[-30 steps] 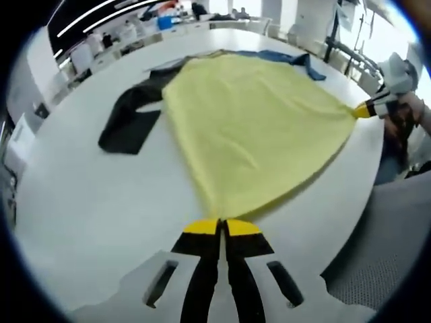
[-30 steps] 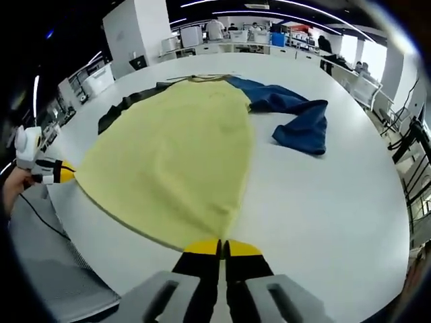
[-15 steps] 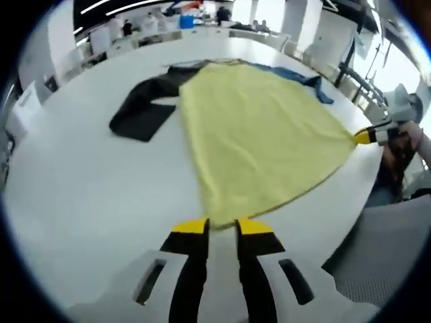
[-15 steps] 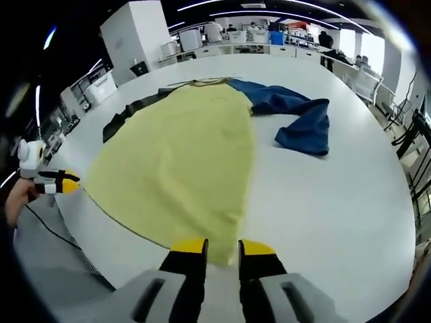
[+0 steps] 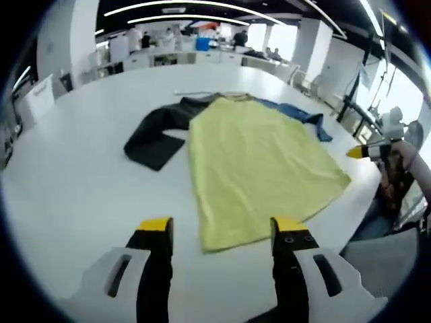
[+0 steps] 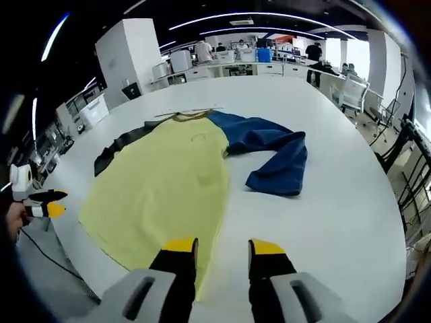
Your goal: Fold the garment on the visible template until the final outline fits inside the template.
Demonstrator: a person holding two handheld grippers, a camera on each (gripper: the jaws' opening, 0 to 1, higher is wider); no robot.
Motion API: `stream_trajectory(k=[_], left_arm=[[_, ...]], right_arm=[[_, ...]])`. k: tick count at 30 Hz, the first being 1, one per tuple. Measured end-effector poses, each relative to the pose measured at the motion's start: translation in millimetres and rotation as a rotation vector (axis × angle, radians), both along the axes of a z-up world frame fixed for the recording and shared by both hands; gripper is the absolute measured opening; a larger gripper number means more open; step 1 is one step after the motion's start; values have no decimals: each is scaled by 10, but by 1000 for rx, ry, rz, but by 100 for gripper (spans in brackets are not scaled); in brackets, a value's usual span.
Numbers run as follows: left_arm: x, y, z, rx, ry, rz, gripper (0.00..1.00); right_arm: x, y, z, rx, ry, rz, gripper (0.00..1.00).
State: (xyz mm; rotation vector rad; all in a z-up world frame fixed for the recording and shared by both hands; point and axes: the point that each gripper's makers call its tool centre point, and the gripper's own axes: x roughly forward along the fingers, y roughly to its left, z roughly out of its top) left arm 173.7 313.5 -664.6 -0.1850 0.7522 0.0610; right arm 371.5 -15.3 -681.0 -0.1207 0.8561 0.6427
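A yellow garment (image 5: 259,168) lies spread flat on the white table (image 5: 74,188), its hem toward me. My left gripper (image 5: 222,229) is open and lifted just short of the hem's near corner, holding nothing. In the right gripper view the yellow garment (image 6: 161,192) runs from a far collar to the near hem. My right gripper (image 6: 221,247) is open above the hem's other corner, empty. The right gripper (image 5: 367,151) enters the left gripper view at the right edge; the left gripper (image 6: 44,202) enters the right gripper view at the left edge.
A dark garment (image 5: 158,131) lies partly under the yellow one's left side, and a blue garment (image 6: 276,158) lies on its other side. The table edge runs close to the hem. Desks, chairs and people stand in the far room.
Both grippers were shut on the yellow hem corners a second ago. They have opened, let the hem drop flat, and pulled up and back from it.
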Motion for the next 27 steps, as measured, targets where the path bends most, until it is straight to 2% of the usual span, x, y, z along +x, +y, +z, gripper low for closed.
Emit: stream_trajectory(k=[3,7,15,22,27], left_arm=[[30,-9,41,-8,-19,8,67],[44,-14,63,0,-16,9,75],[101,-17,136,4,-31,23,89],[157,-57,186,6,-40,24,99],[178,-74,193,13,-36,16,99]], right_arm=[[168,-49,10,5,-12,-17,33],[379,-127,-3,-10,-19,-33,36],[705,-220,-76,-27,-28,-77,37],[898,-281,-171,-26,-10,-108,35],[951,-299,-274,-43,13,-111,30]])
